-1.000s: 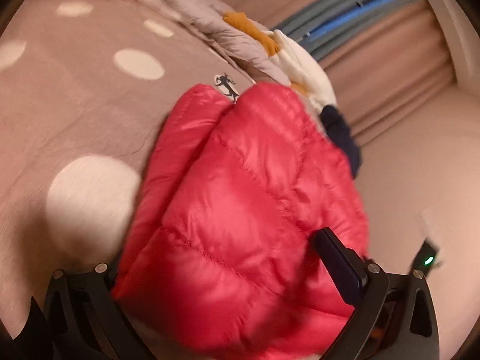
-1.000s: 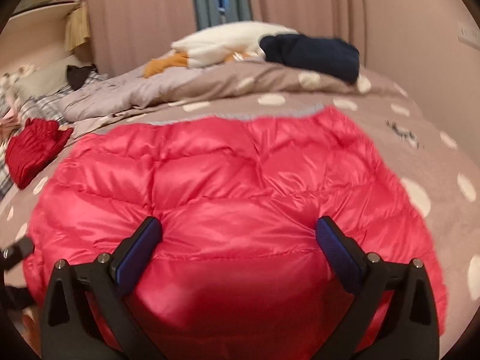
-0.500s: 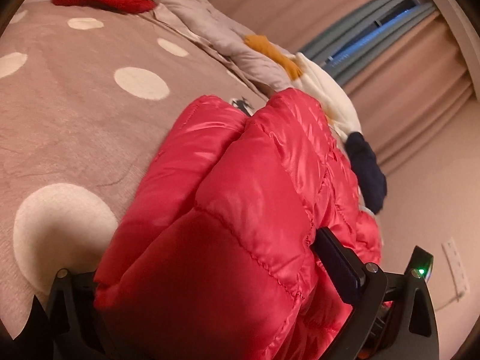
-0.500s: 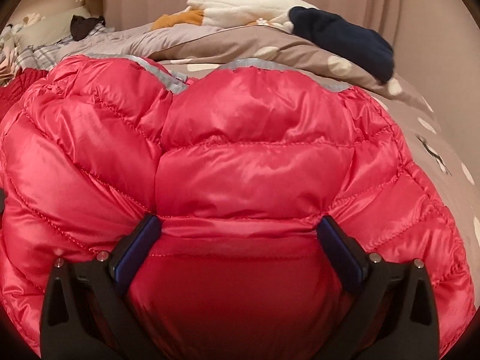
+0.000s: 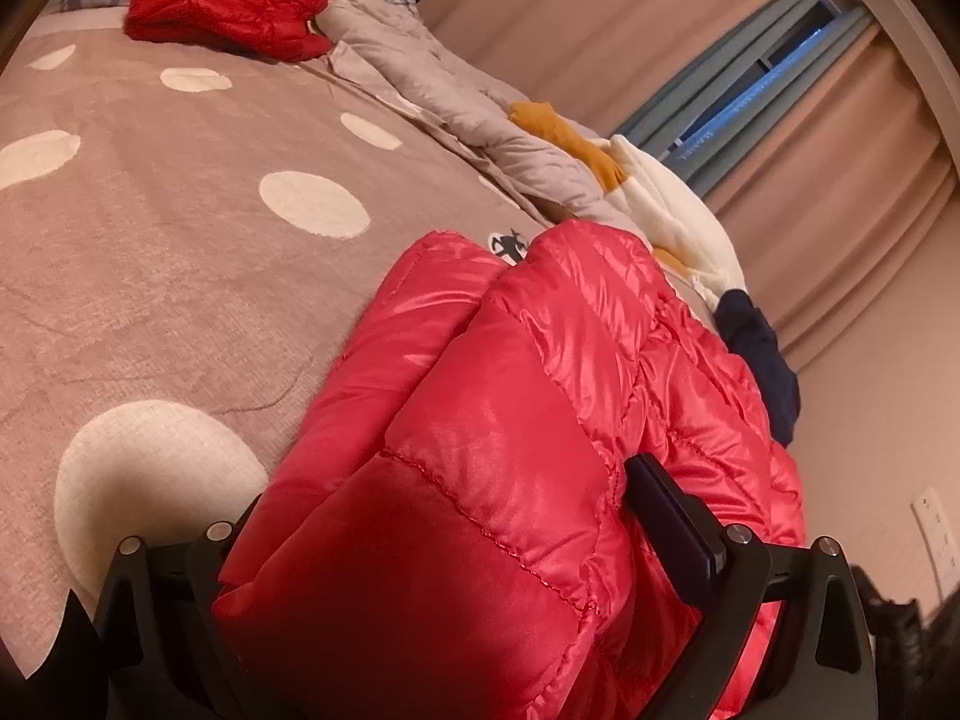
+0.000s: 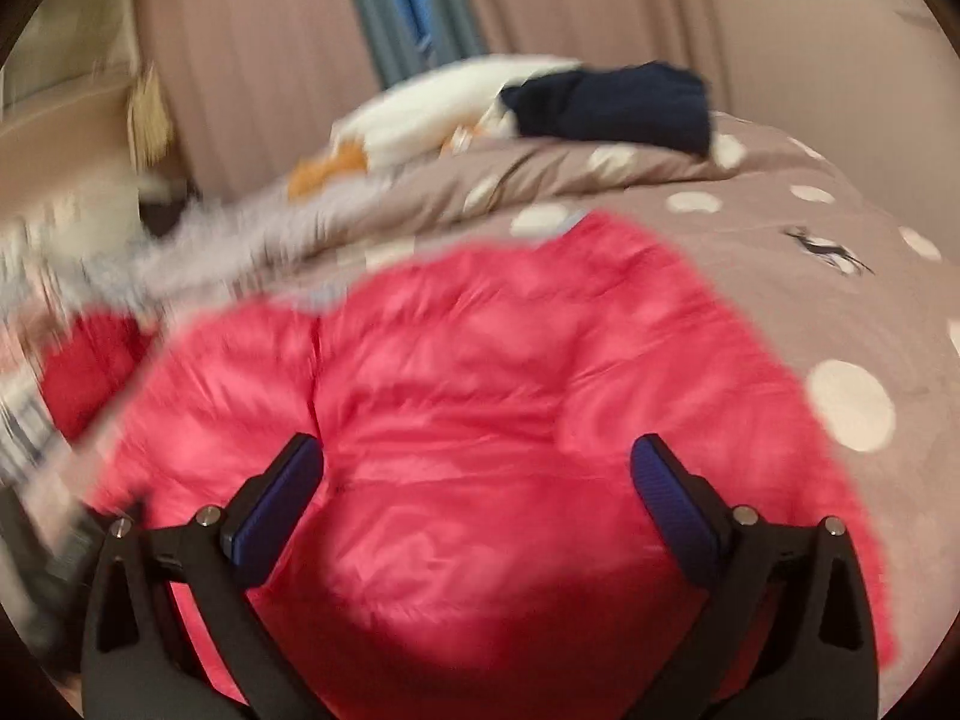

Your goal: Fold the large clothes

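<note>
A red quilted down jacket (image 5: 540, 408) lies bunched on a polka-dot bedspread (image 5: 180, 252), bulging between the spread fingers of the left gripper (image 5: 456, 540); the right gripper (image 6: 477, 480) hovers over it, fingers apart.
</note>
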A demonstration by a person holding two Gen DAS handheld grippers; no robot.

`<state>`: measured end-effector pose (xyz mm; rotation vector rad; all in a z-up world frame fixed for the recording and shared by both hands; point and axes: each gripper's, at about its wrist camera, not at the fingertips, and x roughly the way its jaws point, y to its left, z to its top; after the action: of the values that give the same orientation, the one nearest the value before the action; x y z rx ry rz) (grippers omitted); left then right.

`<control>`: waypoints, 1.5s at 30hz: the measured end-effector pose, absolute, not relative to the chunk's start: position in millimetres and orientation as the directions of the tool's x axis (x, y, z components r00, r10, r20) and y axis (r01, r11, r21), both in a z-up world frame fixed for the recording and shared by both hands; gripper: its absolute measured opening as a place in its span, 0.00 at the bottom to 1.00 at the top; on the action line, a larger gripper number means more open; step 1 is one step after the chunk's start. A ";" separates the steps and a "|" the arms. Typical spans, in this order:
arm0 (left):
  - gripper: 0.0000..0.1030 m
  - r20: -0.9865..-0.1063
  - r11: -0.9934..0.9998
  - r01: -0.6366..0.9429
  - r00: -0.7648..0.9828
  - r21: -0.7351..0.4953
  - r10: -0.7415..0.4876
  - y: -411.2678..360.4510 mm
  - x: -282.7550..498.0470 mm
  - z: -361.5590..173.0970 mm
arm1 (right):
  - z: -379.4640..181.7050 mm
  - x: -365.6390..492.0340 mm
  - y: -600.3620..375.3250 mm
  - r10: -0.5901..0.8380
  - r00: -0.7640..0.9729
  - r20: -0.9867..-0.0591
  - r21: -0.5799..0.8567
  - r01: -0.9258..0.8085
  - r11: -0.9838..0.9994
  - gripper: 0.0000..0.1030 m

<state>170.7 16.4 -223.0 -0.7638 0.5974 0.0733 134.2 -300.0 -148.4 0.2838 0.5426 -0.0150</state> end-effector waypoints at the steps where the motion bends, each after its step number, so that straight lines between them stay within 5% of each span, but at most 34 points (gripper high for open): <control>1: 0.96 -0.531 0.726 -0.273 0.834 -0.631 -0.148 17.0 170.4 -223.4 | -141.9 126.4 -313.4 0.008 0.858 -0.513 0.273 0.155 0.950 1.00; 8: 0.96 -0.523 0.717 -0.255 0.834 -0.649 -0.177 19.5 166.7 -223.5 | -179.3 88.8 -405.9 -0.001 0.794 -0.608 0.558 0.428 0.711 1.00; 11: 0.94 -0.517 0.709 -0.251 0.836 -0.659 -0.185 21.0 165.2 -223.7 | -220.8 91.3 -414.7 0.206 0.786 -0.582 0.721 0.382 0.578 1.00; 13: 0.87 -0.515 0.705 -0.256 0.838 -0.661 -0.179 21.9 163.4 -223.3 | -216.0 88.8 -400.8 0.155 0.816 -0.557 0.687 0.348 0.639 0.99; 18: 0.74 -0.514 0.690 -0.281 0.844 -0.667 -0.154 30.0 158.2 -221.3 | -222.5 106.6 -358.3 0.259 0.834 -0.487 0.711 0.206 0.672 0.55; 22: 0.60 -0.521 0.692 -0.310 0.846 -0.652 -0.111 39.9 154.1 -213.9 | -218.7 106.1 -340.2 0.259 0.837 -0.483 0.668 0.160 0.727 0.42; 28: 0.54 -0.494 0.833 -0.296 0.869 -0.468 0.031 43.0 143.8 -175.8 | -214.8 132.9 -308.9 0.299 0.788 -0.538 0.574 0.082 0.815 0.40; 35: 0.54 -0.335 0.662 -0.077 0.902 -0.745 -0.272 71.0 135.8 -146.5 | -224.7 153.2 -305.0 0.294 0.765 -0.573 0.547 0.090 0.832 0.45; 45: 0.54 -0.343 0.840 0.098 0.883 -0.534 -0.321 -55.0 142.8 -82.2 | -227.7 149.5 -306.3 0.318 0.762 -0.564 0.575 0.087 0.814 0.44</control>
<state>142.8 -55.0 -82.2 -0.5309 0.4391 -0.2288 149.5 -306.3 -227.7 0.6196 0.7034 0.1347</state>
